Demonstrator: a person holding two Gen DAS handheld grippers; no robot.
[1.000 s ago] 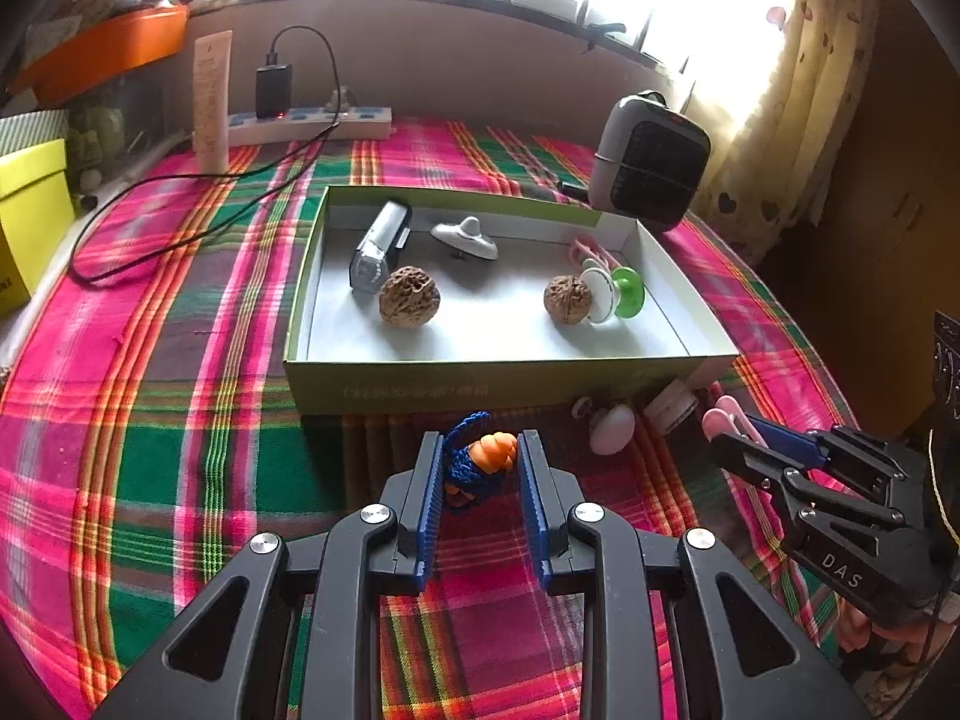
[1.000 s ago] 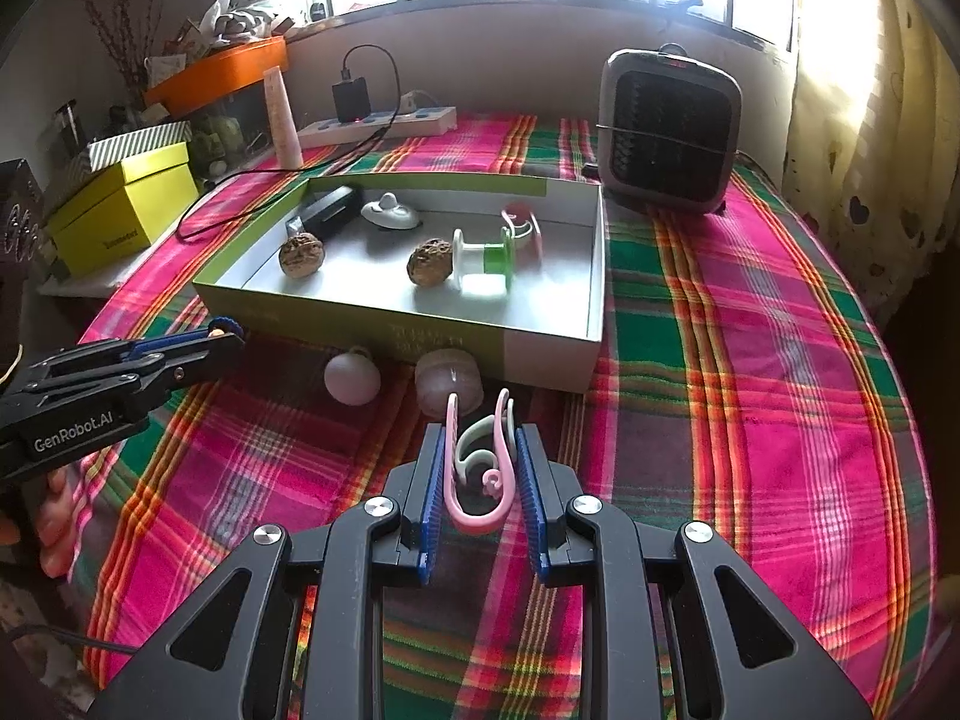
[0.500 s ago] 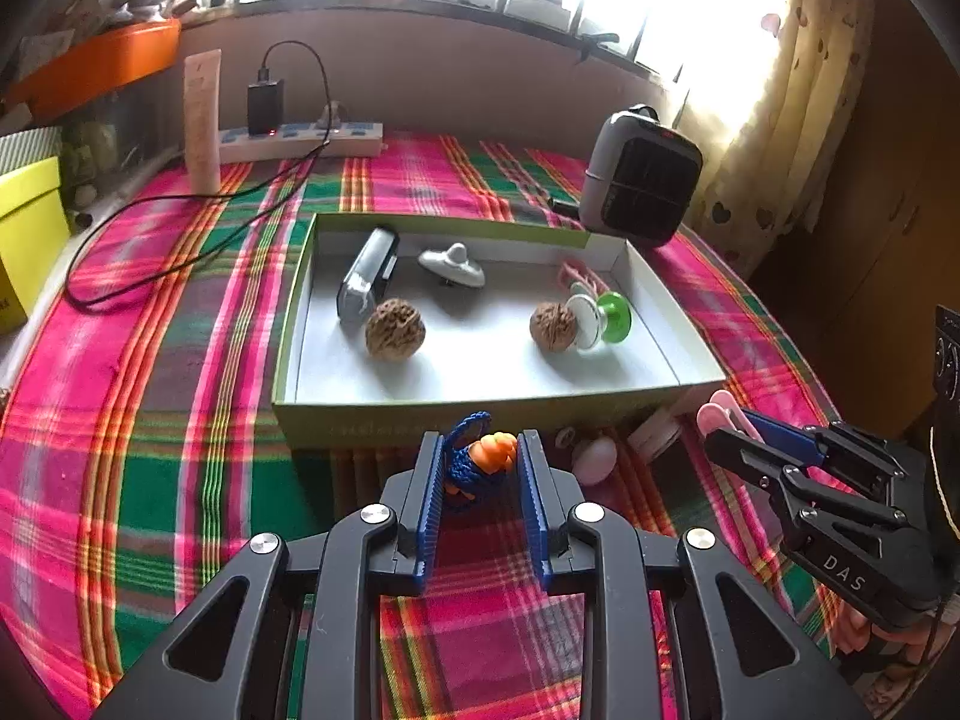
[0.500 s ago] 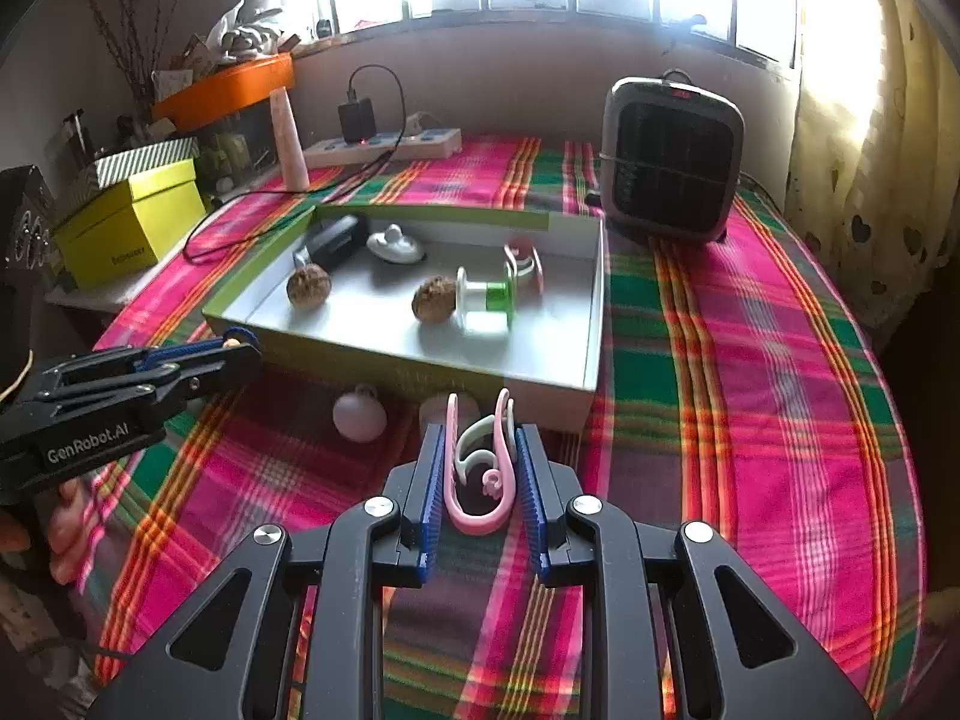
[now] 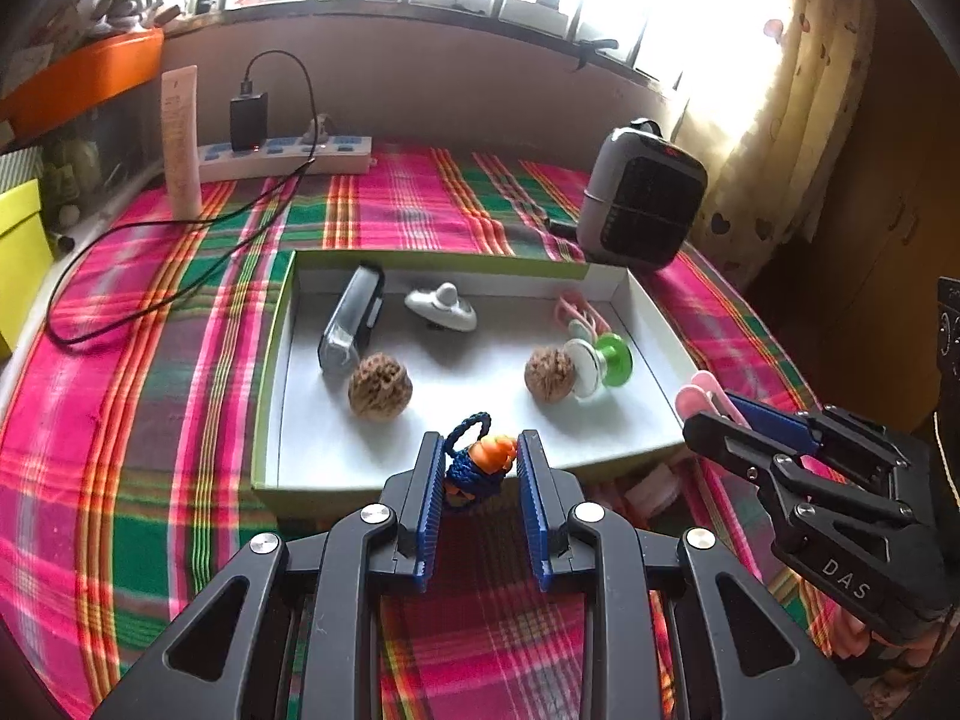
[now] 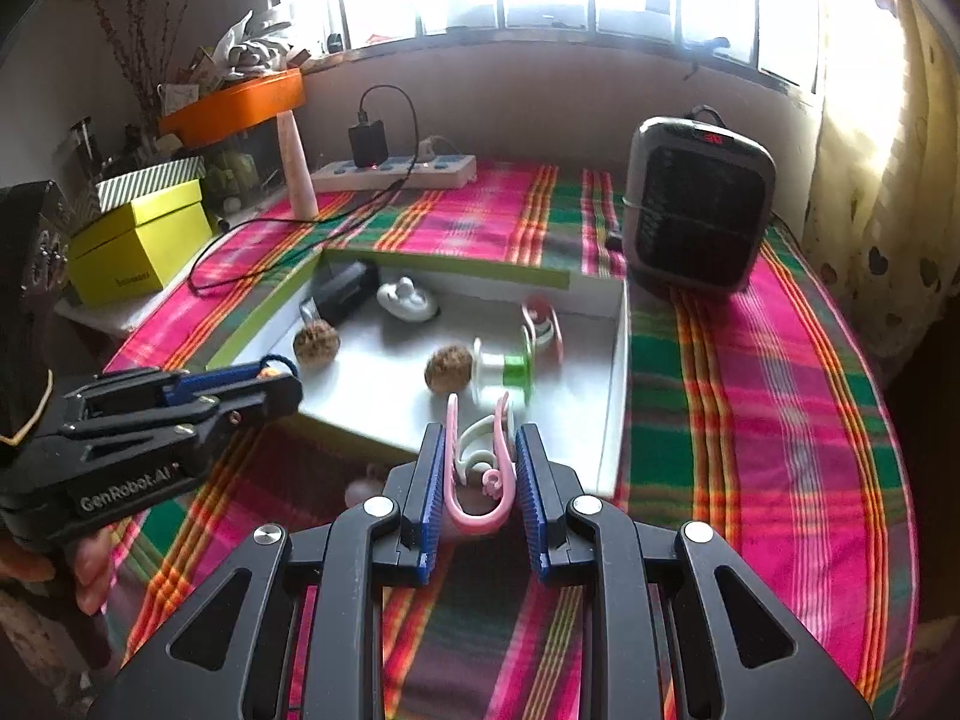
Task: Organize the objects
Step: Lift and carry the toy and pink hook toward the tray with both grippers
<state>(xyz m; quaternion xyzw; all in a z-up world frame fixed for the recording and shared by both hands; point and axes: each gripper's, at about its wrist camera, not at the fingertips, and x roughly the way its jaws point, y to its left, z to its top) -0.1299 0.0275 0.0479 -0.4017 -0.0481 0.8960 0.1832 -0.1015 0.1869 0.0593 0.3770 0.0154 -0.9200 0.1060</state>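
Here, knotted charm pinched between left gripper pads

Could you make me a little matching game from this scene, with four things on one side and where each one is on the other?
Things:
1. blue and orange knotted charm
2. pink clip
3. green and white spool
4. heater

Places:
A. lying inside the shallow box, next to a walnut
B. clamped in the right gripper
C. standing on the plaid cloth behind the box
D. clamped in the left gripper

Pairs: 1-D, 2-B, 3-A, 4-C
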